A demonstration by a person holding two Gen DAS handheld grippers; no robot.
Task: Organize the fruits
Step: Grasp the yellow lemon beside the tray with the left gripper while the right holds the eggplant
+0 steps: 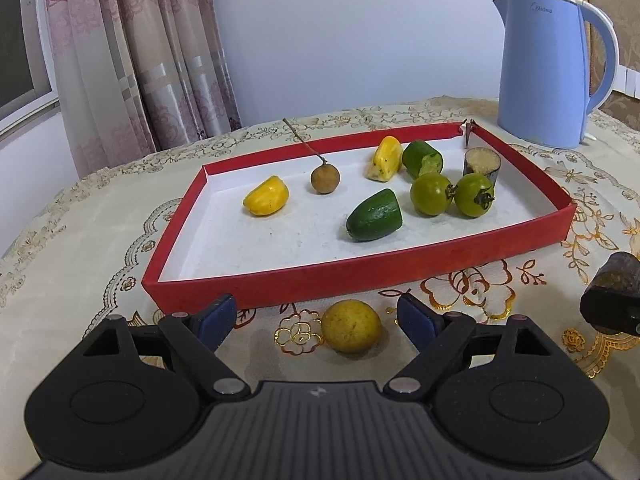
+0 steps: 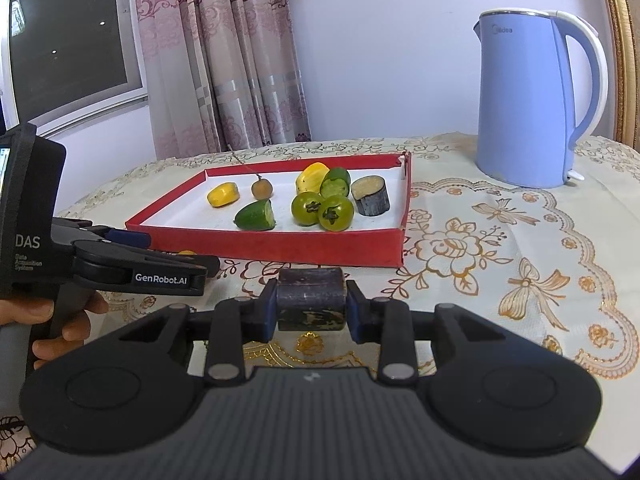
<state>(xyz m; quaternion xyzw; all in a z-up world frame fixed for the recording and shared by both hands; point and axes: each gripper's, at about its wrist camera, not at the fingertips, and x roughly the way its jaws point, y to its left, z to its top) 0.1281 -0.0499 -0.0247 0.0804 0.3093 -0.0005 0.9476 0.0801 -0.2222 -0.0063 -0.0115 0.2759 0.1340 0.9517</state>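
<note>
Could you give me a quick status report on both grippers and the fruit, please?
Left hand-held gripper open around yellow fruit on tablecloth. Right hand-held gripper shut on dark sugarcane piece. Red tray ahead, path clear.

"Midea" on kettle, "GenRobot.AI" on left claw

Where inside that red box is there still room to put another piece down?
The red box is bare along its near wall and left corner, in front of the yellow piece and green chunk. The far right, around the two green tomatoes, is crowded.
</note>
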